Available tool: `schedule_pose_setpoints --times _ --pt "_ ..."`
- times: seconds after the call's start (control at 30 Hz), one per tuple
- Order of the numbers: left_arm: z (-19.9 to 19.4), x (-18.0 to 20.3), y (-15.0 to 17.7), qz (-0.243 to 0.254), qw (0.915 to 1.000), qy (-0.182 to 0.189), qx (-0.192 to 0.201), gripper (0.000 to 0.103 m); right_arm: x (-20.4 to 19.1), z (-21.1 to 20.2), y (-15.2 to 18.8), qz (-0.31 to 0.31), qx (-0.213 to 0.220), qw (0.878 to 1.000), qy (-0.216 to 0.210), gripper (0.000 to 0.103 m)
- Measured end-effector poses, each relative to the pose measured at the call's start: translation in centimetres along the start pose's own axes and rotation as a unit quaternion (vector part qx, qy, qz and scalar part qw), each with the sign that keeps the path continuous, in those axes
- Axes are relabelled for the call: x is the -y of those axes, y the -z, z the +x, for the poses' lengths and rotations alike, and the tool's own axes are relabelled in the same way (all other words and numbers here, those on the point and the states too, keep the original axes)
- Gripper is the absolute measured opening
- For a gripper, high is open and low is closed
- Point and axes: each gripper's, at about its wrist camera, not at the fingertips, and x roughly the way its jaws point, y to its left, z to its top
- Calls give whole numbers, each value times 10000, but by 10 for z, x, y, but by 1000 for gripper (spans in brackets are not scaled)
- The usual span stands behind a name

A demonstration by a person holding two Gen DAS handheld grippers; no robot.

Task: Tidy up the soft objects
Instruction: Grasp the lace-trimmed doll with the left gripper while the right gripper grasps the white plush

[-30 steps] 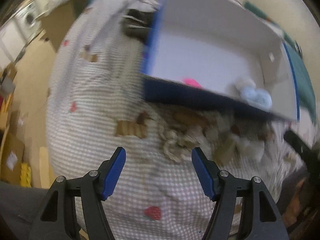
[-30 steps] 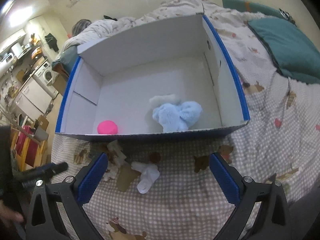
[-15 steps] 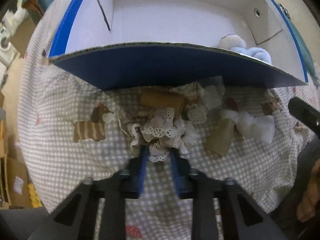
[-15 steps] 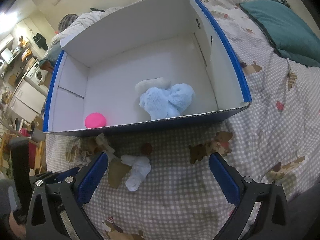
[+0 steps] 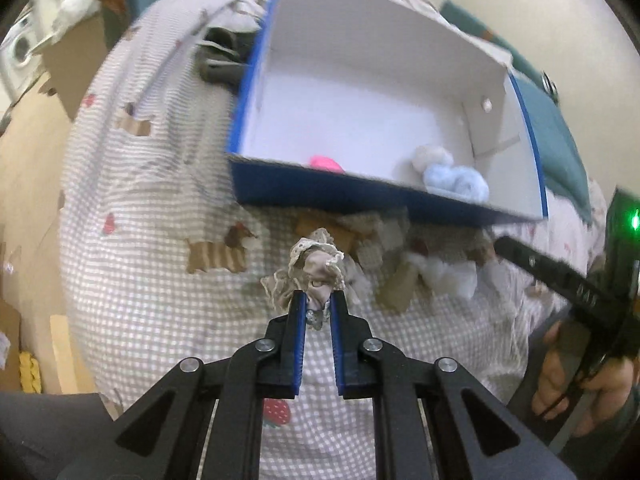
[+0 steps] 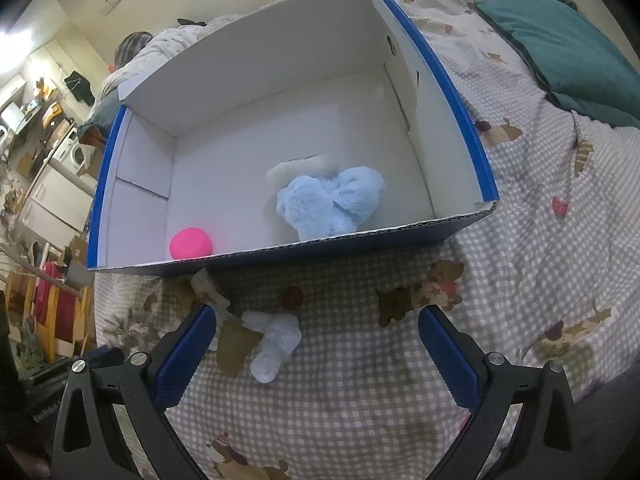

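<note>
My left gripper [image 5: 318, 300] is shut on a beige lace-trimmed cloth [image 5: 316, 268] and holds it above the checked bedspread, in front of the blue-and-white box [image 5: 328, 192]. The box [image 6: 360, 236] holds a pink ball [image 6: 190, 243], a light blue plush [image 6: 328, 204] and a white plush [image 6: 300, 166]. My right gripper [image 6: 316, 344] is open and empty above a white sock [image 6: 276, 344] that lies on the bedspread before the box. The sock also shows in the left wrist view [image 5: 448, 276].
A teal pillow [image 6: 560, 48] lies right of the box. Beige fabric scraps [image 5: 396, 240] lie along the box's front wall. The bed edge drops to the floor on the left, with cardboard [image 5: 64, 76] and appliances [image 6: 60, 168] beyond. A dark item [image 5: 220, 60] lies behind the box.
My left gripper closed on the lace cloth and lifted it off the bedspread, pulling back from the box. My right gripper moved slightly closer to the sock and stayed open.
</note>
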Motion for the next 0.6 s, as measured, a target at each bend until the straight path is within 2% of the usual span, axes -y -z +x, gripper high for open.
schedule_pose_setpoints --times 0.1,0.13,0.2,0.27,0.47,0.53,0.6 --pt "-6 -13 -6 -312 9993 -138 157 11 5 -2 -1 115 -5 9999 -104 103" --pt "-7 -16 -7 -404 9986 -286 190 11 7 -2 -2 162 -27 9998 -152 103" --pt "-1 -17 -11 -540 9971 -517 107 11 9 -1 -2 203 -78 9995 -214 103" --pt "5 -20 -10 -649 9964 -538 8 11 5 1 0 89 -126 9997 -201 103" --pt "11 -10 -7 -431 9976 -548 -39 11 -14 26 7 -356 -641 9972 -158 80" --pt "10 -5 -7 -351 9979 -540 -1 11 -17 34 9 -426 -822 9956 -151 67" --pt "11 -1 -8 -317 9981 -532 16 11 -20 42 11 -473 -1000 9936 -242 41"
